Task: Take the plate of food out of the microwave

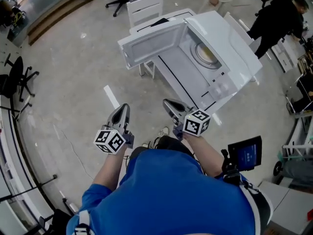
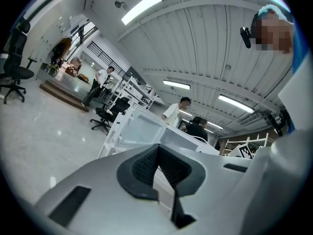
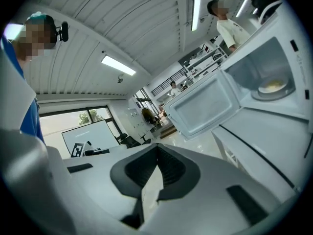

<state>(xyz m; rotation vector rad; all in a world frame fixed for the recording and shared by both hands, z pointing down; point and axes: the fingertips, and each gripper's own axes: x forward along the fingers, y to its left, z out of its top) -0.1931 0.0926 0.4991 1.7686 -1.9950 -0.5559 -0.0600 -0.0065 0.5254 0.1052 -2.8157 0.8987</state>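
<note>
The microwave point(image 1: 230, 38) stands on a white table point(image 1: 183, 80) at about one o'clock from the person. Its door point(image 1: 151, 45) is swung wide open toward nine o'clock. The plate of food point(image 1: 207, 54) sits inside the cavity with a pale yellowish heap on it. In the right gripper view it shows at about two o'clock, beyond the open door.

Both grippers hang just ahead of the person's blue shirt point(image 1: 166, 190), well apart from the microwave and the table edge. The left gripper point(image 1: 124, 107) points toward one o'clock, its jaws pressed together with nothing between them. The right gripper point(image 1: 167, 102) points toward ten o'clock, its jaws likewise closed tip to tip and empty. A white chair point(image 1: 146, 6) stands behind the table at twelve o'clock.
</note>
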